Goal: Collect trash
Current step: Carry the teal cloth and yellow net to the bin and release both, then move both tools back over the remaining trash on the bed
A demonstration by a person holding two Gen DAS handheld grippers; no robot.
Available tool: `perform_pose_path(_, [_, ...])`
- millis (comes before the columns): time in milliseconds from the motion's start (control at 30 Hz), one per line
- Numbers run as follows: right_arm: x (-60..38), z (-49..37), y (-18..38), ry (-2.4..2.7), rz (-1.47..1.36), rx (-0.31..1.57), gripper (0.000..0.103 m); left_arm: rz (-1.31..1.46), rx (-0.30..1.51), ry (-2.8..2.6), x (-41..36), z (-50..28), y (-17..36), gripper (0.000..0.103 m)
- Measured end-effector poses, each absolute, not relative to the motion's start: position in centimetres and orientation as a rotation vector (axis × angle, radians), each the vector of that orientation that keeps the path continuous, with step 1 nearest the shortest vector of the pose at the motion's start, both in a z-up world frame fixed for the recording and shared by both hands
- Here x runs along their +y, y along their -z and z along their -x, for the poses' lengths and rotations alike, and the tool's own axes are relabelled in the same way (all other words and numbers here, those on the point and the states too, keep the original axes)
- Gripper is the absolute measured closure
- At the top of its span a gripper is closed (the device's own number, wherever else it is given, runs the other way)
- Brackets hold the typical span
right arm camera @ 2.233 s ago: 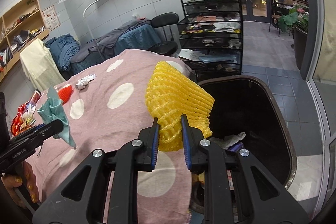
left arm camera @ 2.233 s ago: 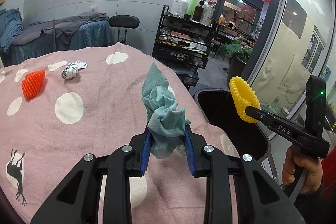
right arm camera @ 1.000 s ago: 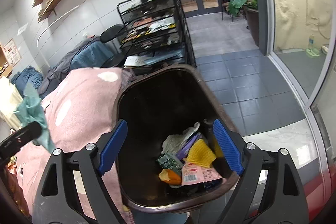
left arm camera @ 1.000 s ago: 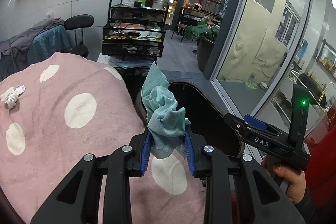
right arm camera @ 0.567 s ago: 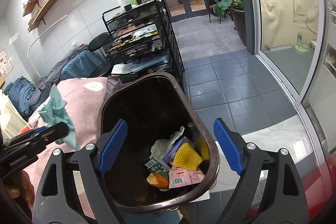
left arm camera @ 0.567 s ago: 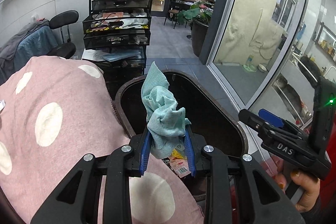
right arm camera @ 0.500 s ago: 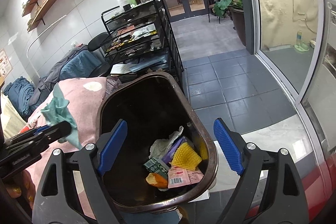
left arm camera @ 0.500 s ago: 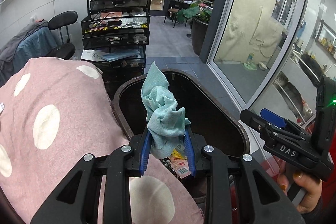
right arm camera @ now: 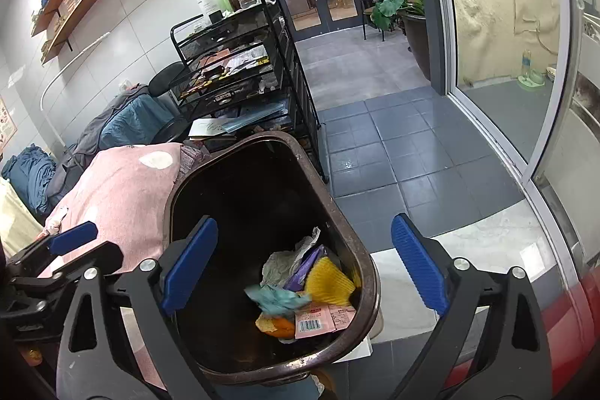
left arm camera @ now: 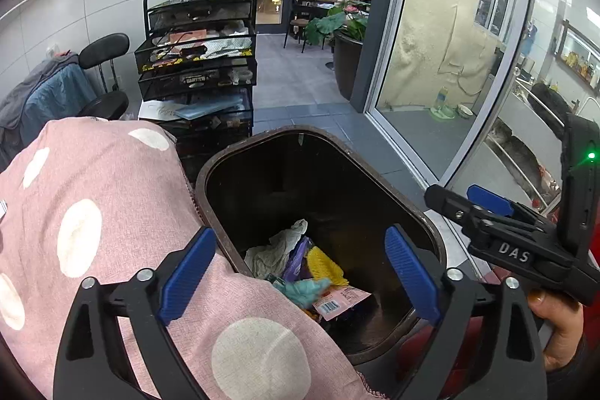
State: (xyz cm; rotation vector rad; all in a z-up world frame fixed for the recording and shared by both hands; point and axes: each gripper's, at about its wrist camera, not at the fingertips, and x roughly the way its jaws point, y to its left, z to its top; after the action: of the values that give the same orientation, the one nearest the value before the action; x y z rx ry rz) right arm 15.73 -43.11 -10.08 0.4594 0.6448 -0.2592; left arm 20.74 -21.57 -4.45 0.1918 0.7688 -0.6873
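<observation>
The left gripper has its jaws opening wide with nothing between the pads; the teal cloth lies below and beyond them in the brown bin, beside the yellow foam net. The right gripper jaws are likewise opening, empty, above the same trash.

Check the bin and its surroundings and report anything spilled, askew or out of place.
Nothing stands out. The bin stands upright beside the pink cloth; the teal rag, yellow net and wrappers all lie inside, none over the rim.
</observation>
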Motion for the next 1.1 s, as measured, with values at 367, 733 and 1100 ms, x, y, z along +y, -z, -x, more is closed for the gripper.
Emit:
perform_pose_path(367, [-41.8, -16.2, 9.5, 0.232, -0.447, 0.641, 0.009, -0.193, 0.704, 0.685, -19.7, -19.2, 2.8, 0.008])
perform_pose_path(733, [-36.9, -18.0, 7.9, 0.100, -0.376, 0.626, 0.009, -0.184, 0.612, 0.523, -13.1, -17.5, 1.2, 0.005])
perform_pose_path(1100, [-27.3, -21.6, 5.3, -0.155, -0.248, 0.617, 0.009, -0.109, 0.608, 0.251, -3.1, -19.0, 1.4, 0.005])
